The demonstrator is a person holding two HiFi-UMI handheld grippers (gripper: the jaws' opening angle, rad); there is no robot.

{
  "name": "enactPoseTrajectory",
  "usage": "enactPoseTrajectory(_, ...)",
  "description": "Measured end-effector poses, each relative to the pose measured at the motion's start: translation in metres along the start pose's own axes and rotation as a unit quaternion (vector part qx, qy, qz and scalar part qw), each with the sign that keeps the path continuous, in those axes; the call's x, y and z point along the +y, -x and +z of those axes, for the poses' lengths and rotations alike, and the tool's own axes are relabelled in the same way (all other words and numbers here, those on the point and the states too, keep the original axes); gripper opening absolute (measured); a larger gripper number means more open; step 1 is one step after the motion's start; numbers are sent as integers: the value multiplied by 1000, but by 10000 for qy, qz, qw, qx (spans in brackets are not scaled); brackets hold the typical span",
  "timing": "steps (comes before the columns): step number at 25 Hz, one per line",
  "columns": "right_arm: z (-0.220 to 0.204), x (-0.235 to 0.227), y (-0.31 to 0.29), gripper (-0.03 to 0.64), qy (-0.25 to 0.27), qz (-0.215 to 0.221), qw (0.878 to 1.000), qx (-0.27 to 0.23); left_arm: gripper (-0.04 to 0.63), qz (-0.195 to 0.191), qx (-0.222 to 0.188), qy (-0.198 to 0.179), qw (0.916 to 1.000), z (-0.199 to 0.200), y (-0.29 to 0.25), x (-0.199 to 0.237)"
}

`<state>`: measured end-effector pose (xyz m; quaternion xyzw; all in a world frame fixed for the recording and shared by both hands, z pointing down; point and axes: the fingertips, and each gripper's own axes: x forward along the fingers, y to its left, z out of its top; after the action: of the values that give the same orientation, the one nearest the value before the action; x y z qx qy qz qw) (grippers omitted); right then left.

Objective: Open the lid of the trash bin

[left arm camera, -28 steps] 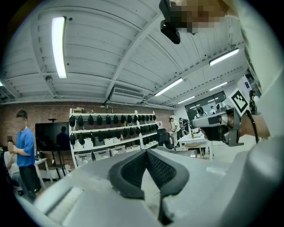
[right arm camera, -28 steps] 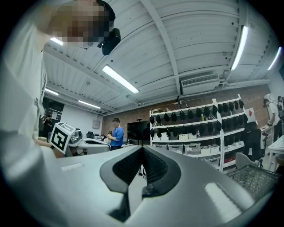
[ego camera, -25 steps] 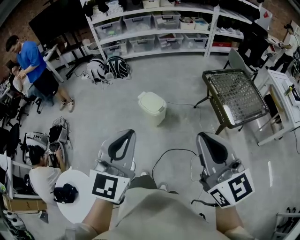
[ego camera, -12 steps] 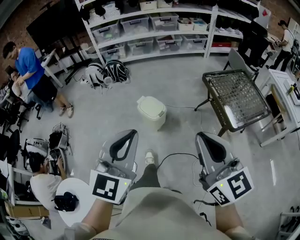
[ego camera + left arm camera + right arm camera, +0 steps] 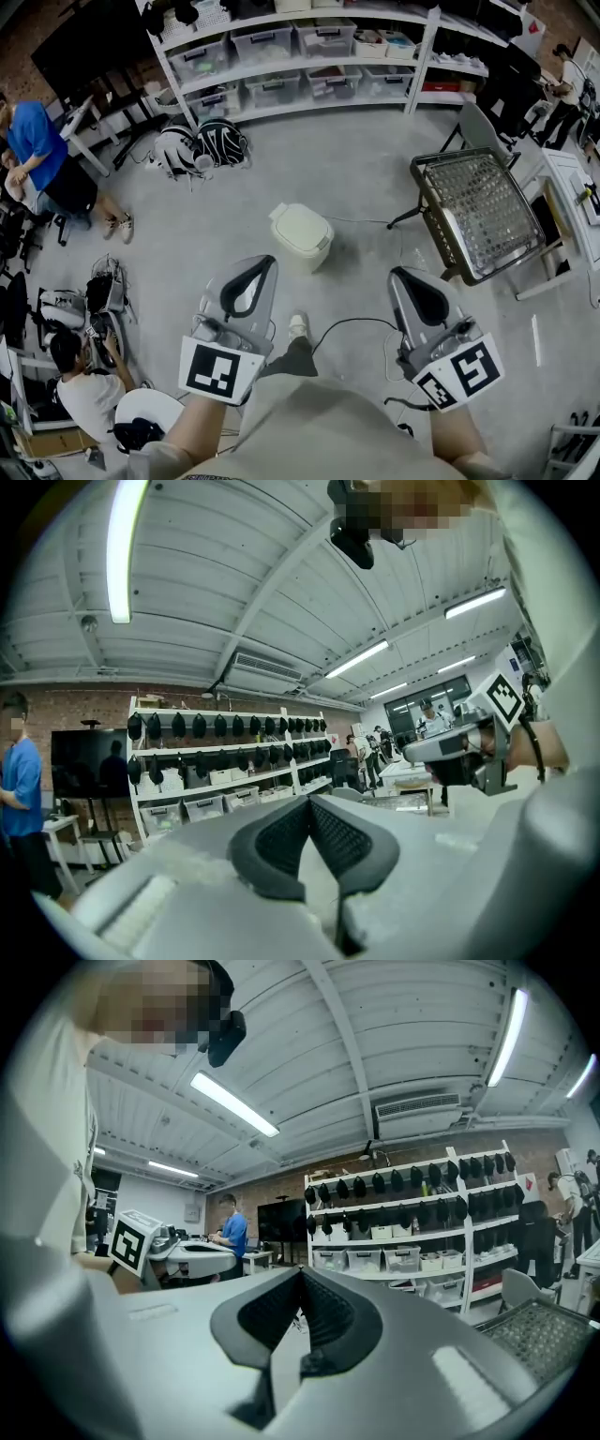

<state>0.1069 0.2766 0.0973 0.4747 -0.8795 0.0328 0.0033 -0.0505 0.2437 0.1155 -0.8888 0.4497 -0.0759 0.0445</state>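
Note:
The trash bin (image 5: 302, 234) is a small cream bin standing on the grey floor ahead of me, its lid down. Both grippers are held at waist height, well short of it. In the head view the left gripper (image 5: 258, 264) points toward the bin from the lower left and the right gripper (image 5: 403, 277) from the lower right. The left gripper (image 5: 309, 803) is shut with its pads together and nothing between them. My right gripper (image 5: 302, 1274) is likewise shut and empty. The bin does not show in either gripper view.
A wire-mesh rack (image 5: 478, 211) on legs stands to the right. White shelves (image 5: 309, 47) with storage boxes line the back, backpacks (image 5: 197, 145) below them. A black cable (image 5: 347, 323) lies on the floor near my shoe (image 5: 297, 325). People (image 5: 37, 150) are at the left.
I have stepped forward: the bin sits lower and nearer in the head view, and my shoe now shows between the grippers. Both grippers stay shut and held as before.

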Motion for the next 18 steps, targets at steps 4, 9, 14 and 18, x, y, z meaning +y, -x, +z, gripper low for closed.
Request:
enactPoseTrajectory(4,0,-14,-67,3,59,-77,9998,183,3,-99,12,99,9999,-6,-38,53)
enactPoseTrajectory(9,8,-39,-147,3,58,-266,9994,227,3,-323,113,111,9994,-16,-88,113)
enactPoseTrajectory(14,12,-62,-205,3,81,-343,9990,282,2,-296,148,221,9992,-25,-125,163)
enactPoseTrajectory(18,7,-80,-230,3,31,-360,9987,352,3,-182,160,254,9994,-33,-149,187)
